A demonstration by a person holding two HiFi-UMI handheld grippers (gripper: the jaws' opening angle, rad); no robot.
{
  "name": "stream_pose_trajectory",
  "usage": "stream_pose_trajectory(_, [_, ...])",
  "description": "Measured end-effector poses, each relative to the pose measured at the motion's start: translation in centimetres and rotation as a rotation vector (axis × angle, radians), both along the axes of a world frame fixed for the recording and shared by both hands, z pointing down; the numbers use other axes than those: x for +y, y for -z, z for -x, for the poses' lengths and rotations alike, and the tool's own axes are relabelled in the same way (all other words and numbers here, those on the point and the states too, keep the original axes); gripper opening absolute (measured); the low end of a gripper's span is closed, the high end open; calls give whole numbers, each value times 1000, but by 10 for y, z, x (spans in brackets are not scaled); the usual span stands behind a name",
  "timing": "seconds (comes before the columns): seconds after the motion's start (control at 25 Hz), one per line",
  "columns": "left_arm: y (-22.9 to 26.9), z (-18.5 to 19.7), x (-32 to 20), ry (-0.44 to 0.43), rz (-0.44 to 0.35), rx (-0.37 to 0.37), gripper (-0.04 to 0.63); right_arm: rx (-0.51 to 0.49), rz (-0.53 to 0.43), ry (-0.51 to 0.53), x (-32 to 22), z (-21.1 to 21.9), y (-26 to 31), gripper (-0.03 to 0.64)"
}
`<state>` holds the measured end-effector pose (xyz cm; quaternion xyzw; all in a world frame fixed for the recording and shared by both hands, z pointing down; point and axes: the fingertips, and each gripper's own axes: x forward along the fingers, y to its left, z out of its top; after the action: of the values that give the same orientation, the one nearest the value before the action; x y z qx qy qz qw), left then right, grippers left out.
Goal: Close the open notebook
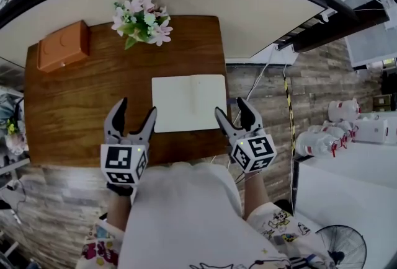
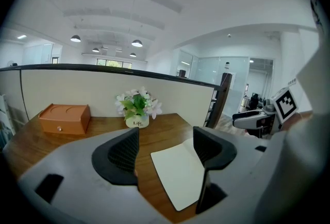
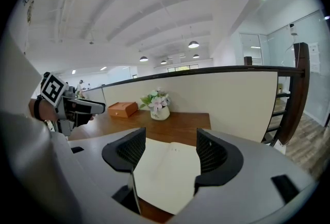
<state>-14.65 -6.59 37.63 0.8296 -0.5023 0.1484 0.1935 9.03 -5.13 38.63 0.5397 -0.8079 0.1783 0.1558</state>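
Note:
The open notebook [image 1: 189, 102] lies flat with blank cream pages on the brown wooden table [image 1: 80, 100], near its right front corner. It also shows in the left gripper view as the notebook [image 2: 178, 174] and in the right gripper view as the notebook [image 3: 165, 174]. My left gripper [image 1: 131, 114] hovers open just left of the notebook's front left corner, with nothing between its jaws. My right gripper [image 1: 234, 110] stands open at the notebook's front right corner, at the table's right edge, also empty. Neither gripper touches the pages.
A pot of white and pink flowers [image 1: 142, 21] stands at the back of the table. An orange box [image 1: 62, 45] sits at the back left. A cream partition wall [image 1: 260, 10] runs behind the table. White bags [image 1: 325, 137] and cables lie on the floor to the right.

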Motion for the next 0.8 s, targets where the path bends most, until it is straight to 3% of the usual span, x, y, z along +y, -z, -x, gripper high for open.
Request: stream_pose_trajectory(0.8, [-52,-50,16,-80,137,42,304,38,167,44,1,-13,-67,272])
